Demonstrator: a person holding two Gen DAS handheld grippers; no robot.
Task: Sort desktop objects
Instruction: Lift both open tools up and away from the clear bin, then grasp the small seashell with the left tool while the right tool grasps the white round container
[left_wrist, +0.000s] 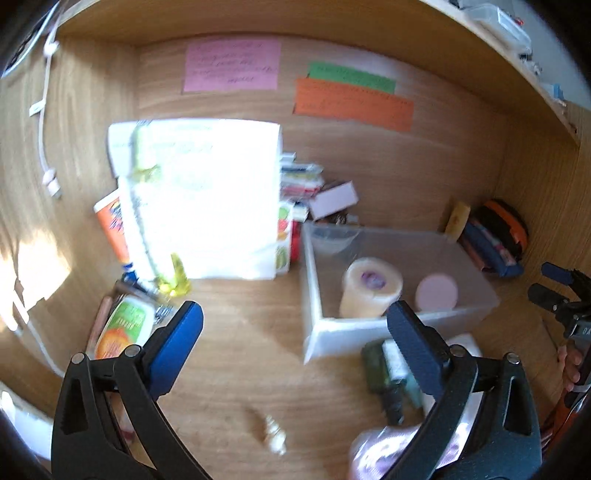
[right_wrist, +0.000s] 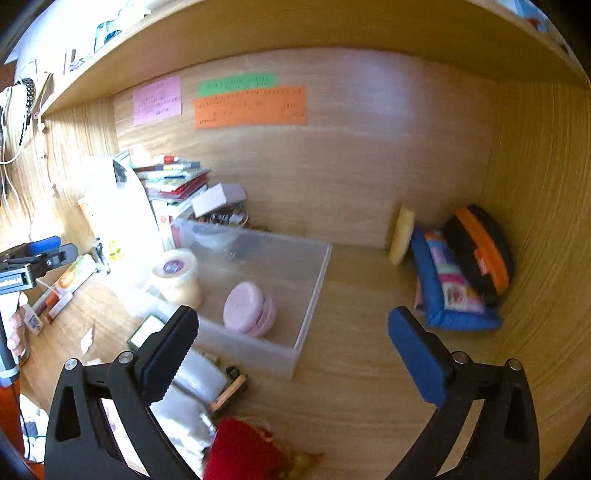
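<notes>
A clear plastic bin (left_wrist: 325, 332) (right_wrist: 306, 325) stands on the wooden desk. It holds a cream tape roll (left_wrist: 371, 291) (right_wrist: 177, 275) and a round pink case (left_wrist: 436, 293) (right_wrist: 249, 308). My left gripper (left_wrist: 295, 328) is open and empty above the desk, left of the bin's front. A dark green bottle (left_wrist: 384, 373) lies by its right finger. A small shell (left_wrist: 275, 435) lies below. My right gripper (right_wrist: 291, 332) is open and empty, in front of the bin's near right corner. A red cloth (right_wrist: 243, 450) lies under it.
A white bag (left_wrist: 199, 199), tubes (left_wrist: 123, 325) and stacked boxes (right_wrist: 173, 181) crowd the left back. Pouches (right_wrist: 458, 280) and a yellow sponge (right_wrist: 402, 236) lean in the right corner. Coloured notes (right_wrist: 251, 105) hang on the back wall. A shelf runs overhead.
</notes>
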